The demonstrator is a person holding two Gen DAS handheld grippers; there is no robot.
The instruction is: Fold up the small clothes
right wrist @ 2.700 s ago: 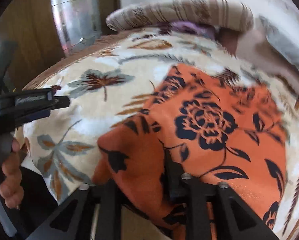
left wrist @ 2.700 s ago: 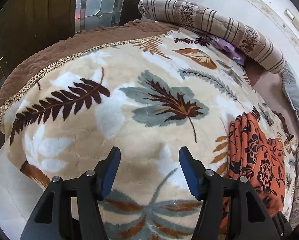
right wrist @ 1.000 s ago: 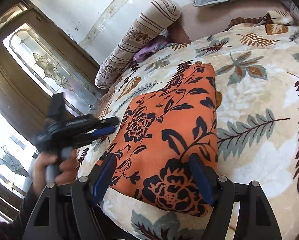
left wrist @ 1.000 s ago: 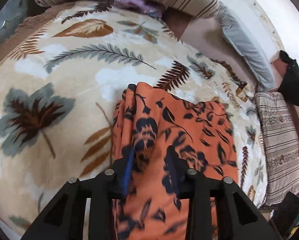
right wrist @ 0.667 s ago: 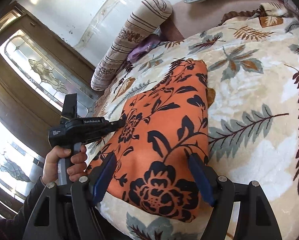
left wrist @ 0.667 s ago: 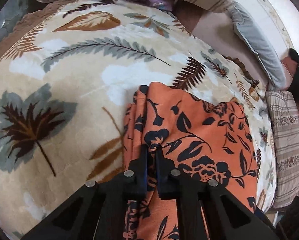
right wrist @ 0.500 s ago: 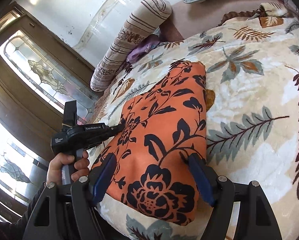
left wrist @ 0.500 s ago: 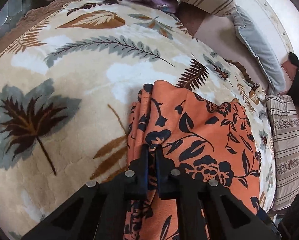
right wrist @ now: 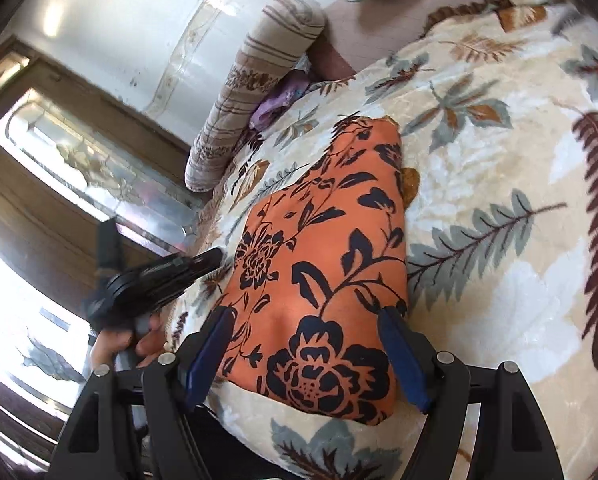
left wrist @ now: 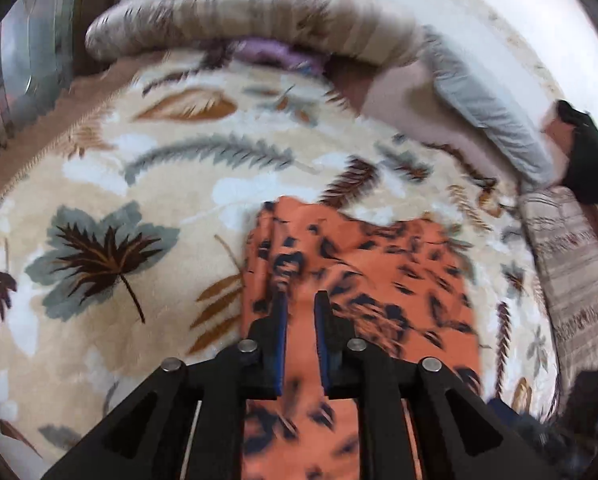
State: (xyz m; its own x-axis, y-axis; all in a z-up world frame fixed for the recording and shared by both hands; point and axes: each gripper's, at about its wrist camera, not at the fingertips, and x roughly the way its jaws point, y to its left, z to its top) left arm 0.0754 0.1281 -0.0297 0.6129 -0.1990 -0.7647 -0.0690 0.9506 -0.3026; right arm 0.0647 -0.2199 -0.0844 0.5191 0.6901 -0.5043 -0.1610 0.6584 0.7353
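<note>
An orange garment with a dark floral print (right wrist: 323,264) lies folded on the leaf-patterned blanket (right wrist: 499,208); it also shows in the left wrist view (left wrist: 359,264). My left gripper (left wrist: 301,300) is above the garment's left part, its jaws a narrow gap apart with nothing between them; the view is blurred. In the right wrist view the left gripper (right wrist: 203,262) sits off the garment's left edge, held by a hand. My right gripper (right wrist: 307,316) is open wide, its jaws either side of the garment's near end.
A striped bolster (left wrist: 259,20) and a purple cloth (left wrist: 275,54) lie at the bed's head. A grey pillow (left wrist: 487,112), a dark item (left wrist: 587,160) and a striped cushion (left wrist: 571,272) sit at the right. A glazed wooden door (right wrist: 59,168) stands at the left.
My left gripper was shut on a fold of the garment; it has let go, opened slightly and pulled back from it. The right gripper stays open at the near end.
</note>
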